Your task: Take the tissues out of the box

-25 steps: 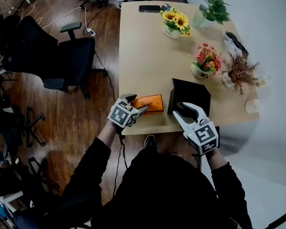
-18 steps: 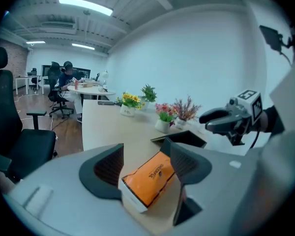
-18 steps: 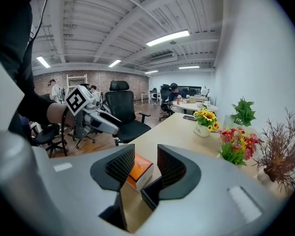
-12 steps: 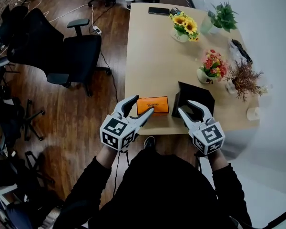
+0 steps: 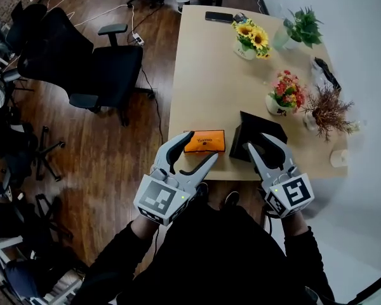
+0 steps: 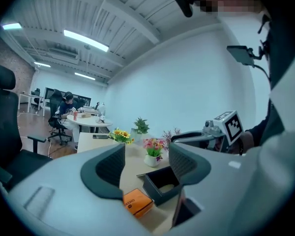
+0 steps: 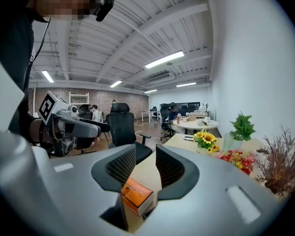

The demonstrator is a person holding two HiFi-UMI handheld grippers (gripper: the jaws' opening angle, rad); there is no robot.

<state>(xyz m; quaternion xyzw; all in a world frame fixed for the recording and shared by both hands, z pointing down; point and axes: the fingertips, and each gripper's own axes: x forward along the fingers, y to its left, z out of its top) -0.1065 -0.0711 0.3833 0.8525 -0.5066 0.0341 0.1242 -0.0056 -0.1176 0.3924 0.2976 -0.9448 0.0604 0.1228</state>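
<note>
Two grippers logged at the near edge of the table [image 5: 216, 75]: left gripper [image 5: 201, 147] and right gripper [image 5: 261, 141] both empty, jaws apart and closing. Located orange carton [image 5: 206, 140] flat at that edge, just beside open black box [image 5: 257, 121], touched by neither.

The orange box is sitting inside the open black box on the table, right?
Not quite. The orange box is not inside the black box. It lies flat on the table beside the black box, with a gap between them. The black box is open and on the table, as you said. The head view shows this.
</note>
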